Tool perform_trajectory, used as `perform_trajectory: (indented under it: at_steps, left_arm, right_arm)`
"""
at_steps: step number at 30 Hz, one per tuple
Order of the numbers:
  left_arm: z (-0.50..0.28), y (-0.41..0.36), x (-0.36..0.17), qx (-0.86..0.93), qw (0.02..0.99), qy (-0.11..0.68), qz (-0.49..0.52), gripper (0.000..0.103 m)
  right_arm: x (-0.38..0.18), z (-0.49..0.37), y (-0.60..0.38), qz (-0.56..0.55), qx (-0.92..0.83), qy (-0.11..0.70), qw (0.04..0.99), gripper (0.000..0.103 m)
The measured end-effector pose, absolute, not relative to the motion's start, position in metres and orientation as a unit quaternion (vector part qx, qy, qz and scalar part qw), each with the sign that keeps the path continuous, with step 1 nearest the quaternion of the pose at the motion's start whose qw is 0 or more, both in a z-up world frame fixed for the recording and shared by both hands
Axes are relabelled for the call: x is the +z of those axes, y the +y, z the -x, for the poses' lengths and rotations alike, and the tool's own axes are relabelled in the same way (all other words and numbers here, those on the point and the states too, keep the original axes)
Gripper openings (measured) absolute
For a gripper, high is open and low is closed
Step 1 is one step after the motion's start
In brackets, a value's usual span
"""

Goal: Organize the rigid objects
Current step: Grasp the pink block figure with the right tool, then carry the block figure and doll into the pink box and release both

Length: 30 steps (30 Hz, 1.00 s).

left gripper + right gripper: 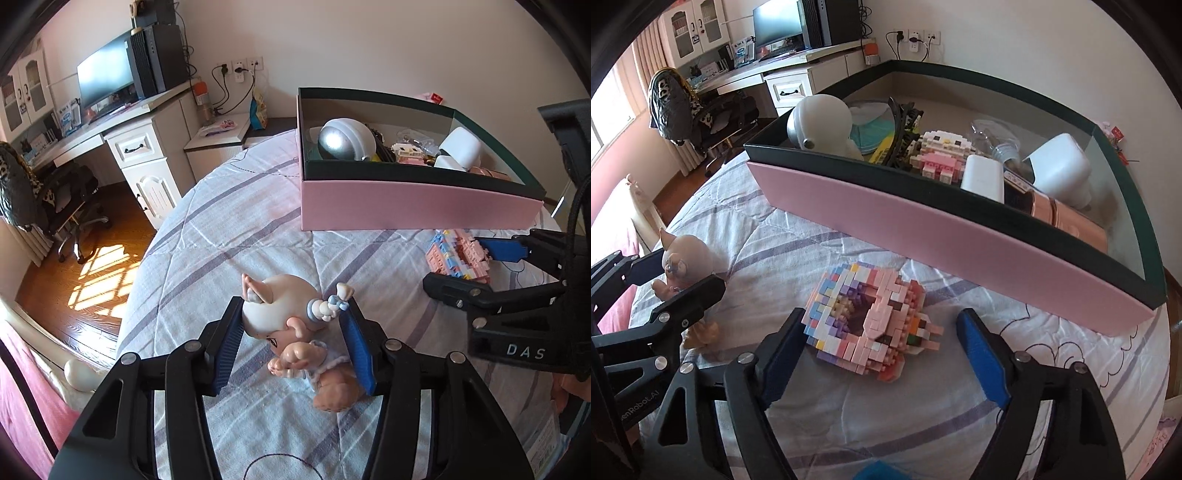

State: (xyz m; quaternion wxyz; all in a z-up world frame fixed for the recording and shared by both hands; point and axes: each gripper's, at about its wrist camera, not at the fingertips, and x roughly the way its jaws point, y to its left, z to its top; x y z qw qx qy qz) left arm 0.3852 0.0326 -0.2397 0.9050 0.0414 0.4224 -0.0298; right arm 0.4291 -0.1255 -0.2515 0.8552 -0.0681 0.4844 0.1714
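A small doll figure (273, 306) with pointed ears and a blue hair bow lies on the striped bedspread. My left gripper (293, 301) is shut on its head, one blue pad against the head's side and the other against the bow. A pastel brick-built model (871, 321) lies on the bed in front of the pink box (923, 240). Around the model stands my right gripper (881, 317), open, with a gap showing at its right pad. The right wrist view shows the left gripper (689, 271) with the doll (683, 254) at the far left.
The pink box (406, 203) with a dark green rim holds a silver-and-white round gadget (343, 142), white containers, another brick figure and a copper tube. Beyond the bed's edge lie a wooden floor (92, 273), a desk with a monitor and an office chair.
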Motion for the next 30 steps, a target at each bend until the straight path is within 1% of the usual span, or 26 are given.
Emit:
perform_trajectory:
  at_steps: [1, 3, 6, 10, 12, 14, 16, 21, 22, 23, 24, 25, 27, 30]
  left_arm:
    - [-0.386, 0.033, -0.241, -0.03, 0.906, 0.42, -0.044, 0.051]
    - [-0.384, 0.035, -0.241, -0.03, 0.907, 0.417, -0.043, 0.05]
    - [-0.374, 0.042, -0.239, -0.046, 0.911, 0.41, -0.016, 0.043]
    - [-0.365, 0.051, -0.241, -0.059, 0.909, 0.413, 0.005, 0.043]
    - [-0.359, 0.057, -0.242, -0.063, 0.906, 0.418, 0.028, 0.045]
    - [-0.358, 0.058, -0.245, -0.06, 0.902, 0.426, 0.044, 0.053]
    - [-0.358, 0.058, -0.248, -0.049, 0.901, 0.428, 0.046, 0.065]
    - [-0.366, 0.047, -0.252, -0.031, 0.9, 0.433, 0.033, 0.073]
    - [-0.37, 0.043, -0.254, -0.022, 0.9, 0.435, 0.022, 0.072]
    - [-0.371, 0.038, -0.255, -0.01, 0.901, 0.433, 0.008, 0.068]
    - [-0.372, 0.035, -0.256, -0.003, 0.902, 0.431, -0.007, 0.05]
    - [-0.371, 0.032, -0.254, -0.008, 0.904, 0.428, -0.011, 0.044]
    - [-0.368, 0.031, -0.25, -0.009, 0.908, 0.42, -0.009, 0.041]
    - [-0.36, 0.03, -0.242, -0.014, 0.913, 0.407, -0.005, 0.041]
  right_arm:
    - [-0.25, -0.428, -0.127, 0.065, 0.174, 0.48, 0.858, 0.068]
    - [-0.25, -0.427, -0.13, 0.059, 0.182, 0.475, 0.859, 0.067]
    - [-0.247, -0.417, -0.137, 0.054, 0.184, 0.465, 0.865, 0.067]
    - [-0.234, -0.4, -0.15, 0.042, 0.177, 0.442, 0.879, 0.068]
    - [-0.228, -0.389, -0.156, 0.031, 0.176, 0.432, 0.884, 0.068]
    - [-0.222, -0.379, -0.161, 0.023, 0.176, 0.421, 0.89, 0.068]
    - [-0.219, -0.371, -0.165, 0.015, 0.178, 0.416, 0.892, 0.068]
    - [-0.222, -0.367, -0.172, 0.0, 0.179, 0.412, 0.894, 0.068]
    - [-0.224, -0.367, -0.174, -0.002, 0.179, 0.414, 0.893, 0.068]
    - [-0.226, -0.37, -0.172, -0.006, 0.179, 0.413, 0.893, 0.068]
    - [-0.227, -0.371, -0.174, -0.007, 0.18, 0.415, 0.892, 0.068]
    - [-0.228, -0.37, -0.175, -0.008, 0.182, 0.415, 0.891, 0.068]
    - [-0.23, -0.37, -0.174, -0.01, 0.182, 0.413, 0.892, 0.068]
    - [-0.228, -0.366, -0.174, -0.013, 0.179, 0.405, 0.896, 0.068]
